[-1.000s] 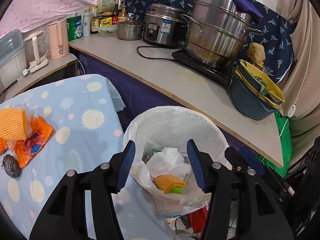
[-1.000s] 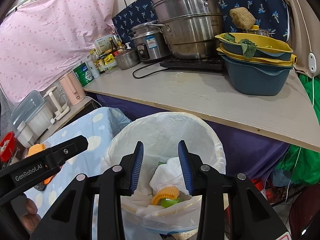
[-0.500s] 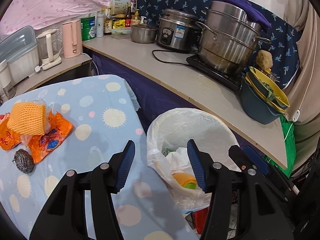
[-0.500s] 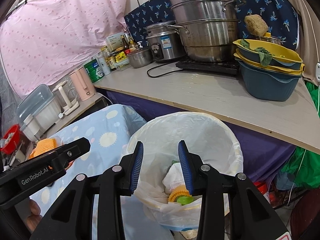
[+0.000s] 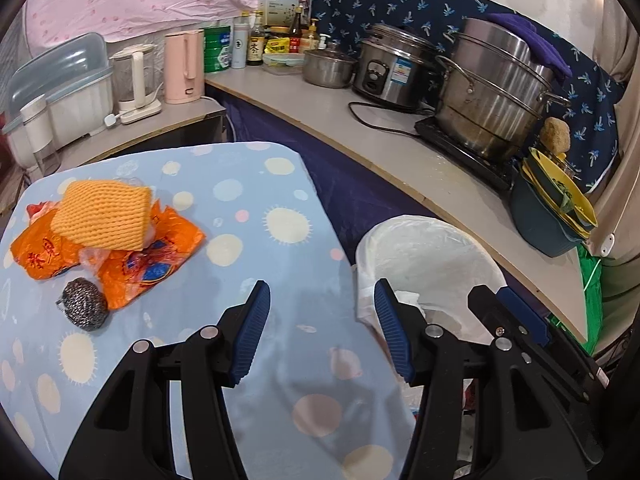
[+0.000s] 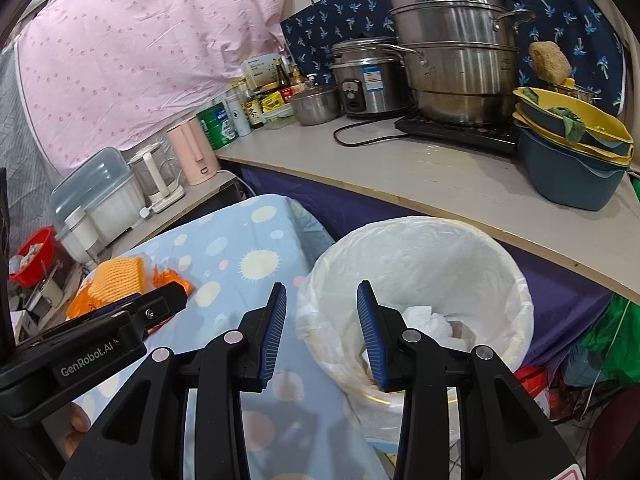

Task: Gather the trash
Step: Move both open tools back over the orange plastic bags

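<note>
kitchen counter (image 6: 440, 176) runs along the far side, crowded with pots, a rice cooker and stacked bowls. over the last second both grippers have swung left, off the bin (image 6: 420, 264) and back toward the spotted table (image 5: 248, 208); my guess is the last drop is finished and the next pickup is beginning. left gripper (image 5: 320, 328) hangs over the table's near right edge, jaws spread and empty. right gripper (image 6: 322, 332) straddles the table edge and bin rim, also spread, holding nothing. bin, white-lined, sits right of the table and holds crumpled tissue (image 6: 424, 322). trash left on the table, far left: foam net (image 5: 102, 216) atop orange wrappers (image 5: 160, 248), scourer (image 5: 84, 306) just beside them.
</note>
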Demonstrator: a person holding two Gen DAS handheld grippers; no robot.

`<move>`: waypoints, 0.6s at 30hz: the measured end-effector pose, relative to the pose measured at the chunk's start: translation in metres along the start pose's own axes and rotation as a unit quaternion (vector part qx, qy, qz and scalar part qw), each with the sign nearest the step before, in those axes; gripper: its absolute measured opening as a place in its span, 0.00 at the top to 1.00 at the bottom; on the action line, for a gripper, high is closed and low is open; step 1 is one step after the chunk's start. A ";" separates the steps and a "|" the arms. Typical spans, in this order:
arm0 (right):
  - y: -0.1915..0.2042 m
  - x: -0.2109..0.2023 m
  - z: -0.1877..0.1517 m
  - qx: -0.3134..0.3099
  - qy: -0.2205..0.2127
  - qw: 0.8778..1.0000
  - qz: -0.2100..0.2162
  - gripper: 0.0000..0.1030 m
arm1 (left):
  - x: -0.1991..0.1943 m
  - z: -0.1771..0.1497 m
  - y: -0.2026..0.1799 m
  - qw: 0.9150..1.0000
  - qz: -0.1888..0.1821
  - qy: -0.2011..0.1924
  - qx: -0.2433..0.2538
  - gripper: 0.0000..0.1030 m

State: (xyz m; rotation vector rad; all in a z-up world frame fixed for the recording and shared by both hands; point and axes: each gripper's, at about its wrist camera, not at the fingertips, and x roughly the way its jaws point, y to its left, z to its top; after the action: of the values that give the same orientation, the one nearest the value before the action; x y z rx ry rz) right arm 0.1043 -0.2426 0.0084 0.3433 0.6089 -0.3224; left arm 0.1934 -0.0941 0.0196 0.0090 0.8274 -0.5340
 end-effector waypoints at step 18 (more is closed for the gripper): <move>0.083 0.021 -0.023 -0.044 0.030 0.998 0.041 0.50 | -0.011 -0.027 0.118 0.994 0.076 0.013 -0.075 0.30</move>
State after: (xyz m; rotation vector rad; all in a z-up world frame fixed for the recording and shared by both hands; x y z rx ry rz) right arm 0.1415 -0.1630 -0.0039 0.2930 0.6630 -0.2065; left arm 0.2217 0.0192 -0.0142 -0.0588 0.8832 -0.3283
